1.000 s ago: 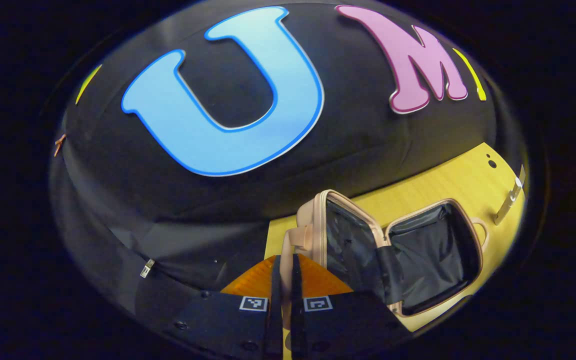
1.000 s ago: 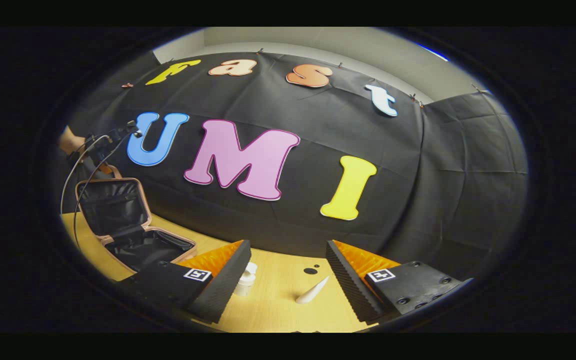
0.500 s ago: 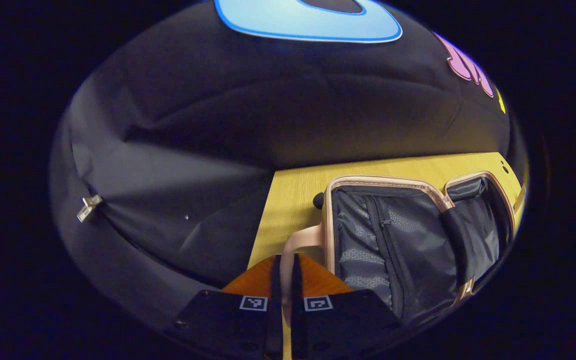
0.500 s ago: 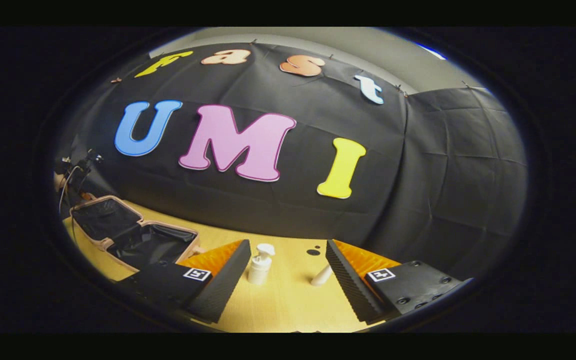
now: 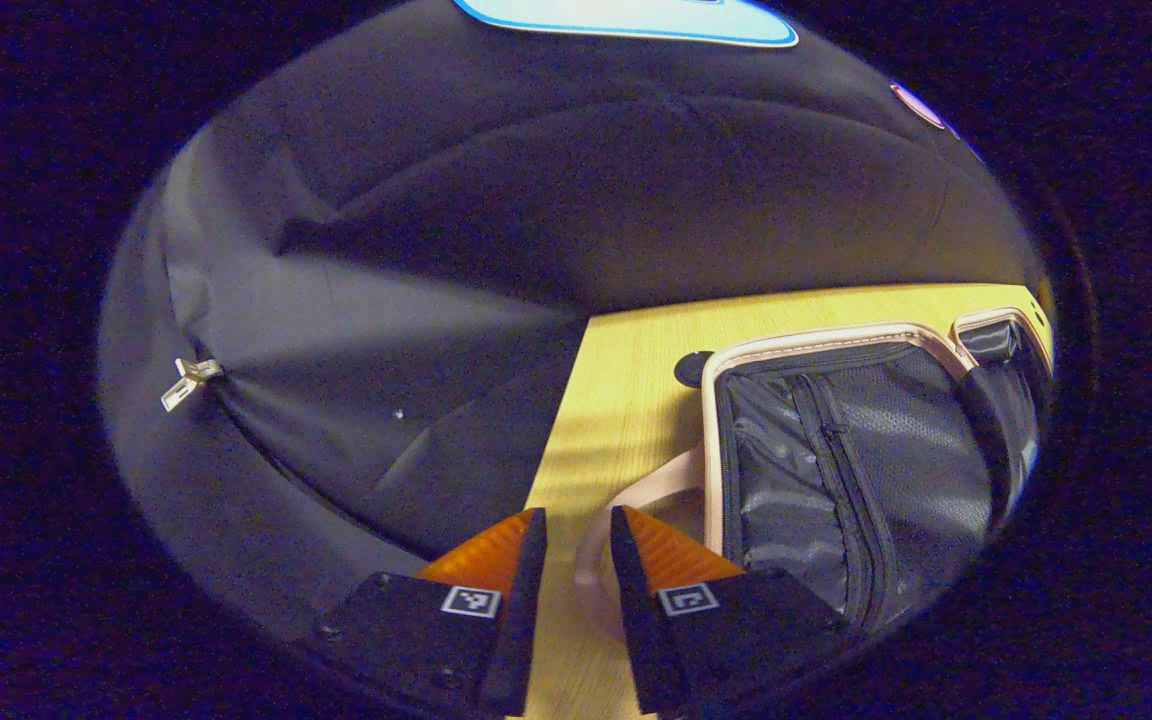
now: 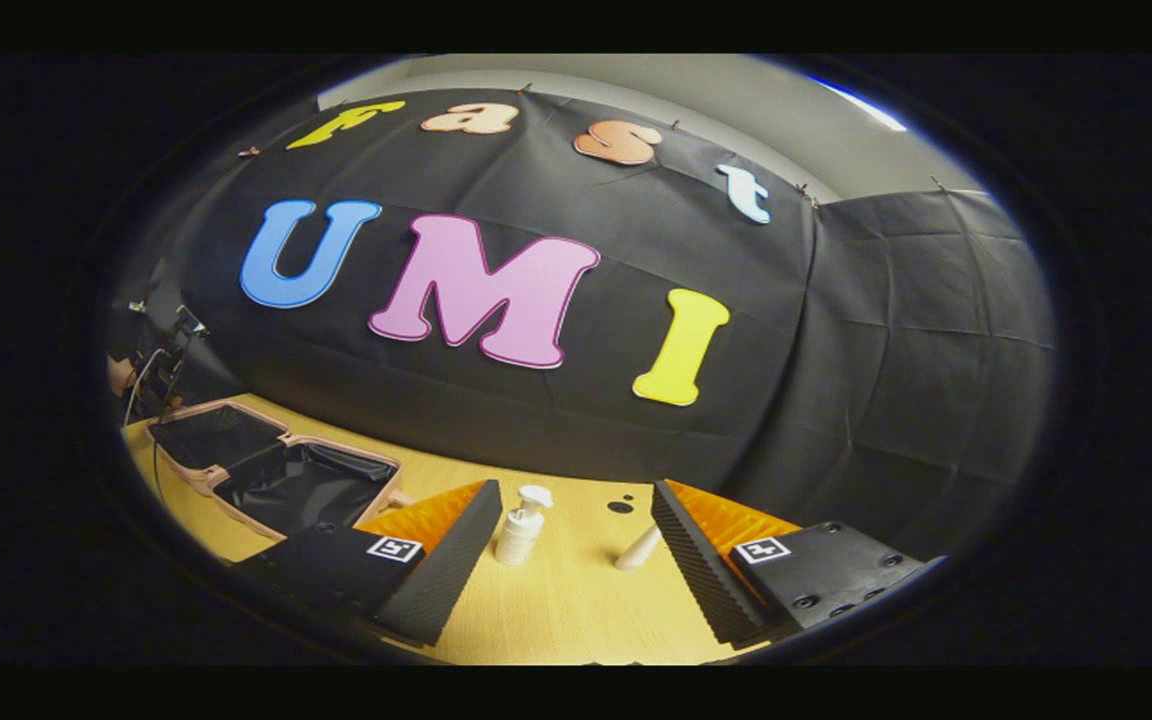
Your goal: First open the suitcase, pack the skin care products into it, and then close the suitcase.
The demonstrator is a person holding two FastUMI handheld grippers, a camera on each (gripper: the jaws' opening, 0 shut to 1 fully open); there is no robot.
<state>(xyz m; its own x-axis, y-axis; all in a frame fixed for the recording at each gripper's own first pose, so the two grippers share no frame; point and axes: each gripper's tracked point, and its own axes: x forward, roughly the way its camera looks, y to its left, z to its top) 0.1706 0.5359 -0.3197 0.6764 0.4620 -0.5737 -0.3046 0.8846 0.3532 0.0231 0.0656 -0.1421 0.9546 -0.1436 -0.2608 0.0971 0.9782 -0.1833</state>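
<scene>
The suitcase (image 6: 271,470) lies open flat on the table (image 6: 556,610). Left of it, the left gripper (image 5: 574,535), jaws a little apart, could snag the handle (image 5: 626,500). Right of it, the pump bottle (image 6: 520,526) and tube (image 6: 639,548) stand between the right gripper's (image 6: 576,545) wide jaws; a bump could tip them. The tube's bottom is hidden.

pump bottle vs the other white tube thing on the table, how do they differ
In the right gripper view, the pump bottle stands upright, while the white tube lies tilted on the table. The pump bottle has a nozzle head on top; the white tube is plain and tapers to one end. The pump bottle sits nearer the open suitcase; the white tube is on the far side from it. Both are white, and both lie ahead of the open right gripper, untouched.
</scene>
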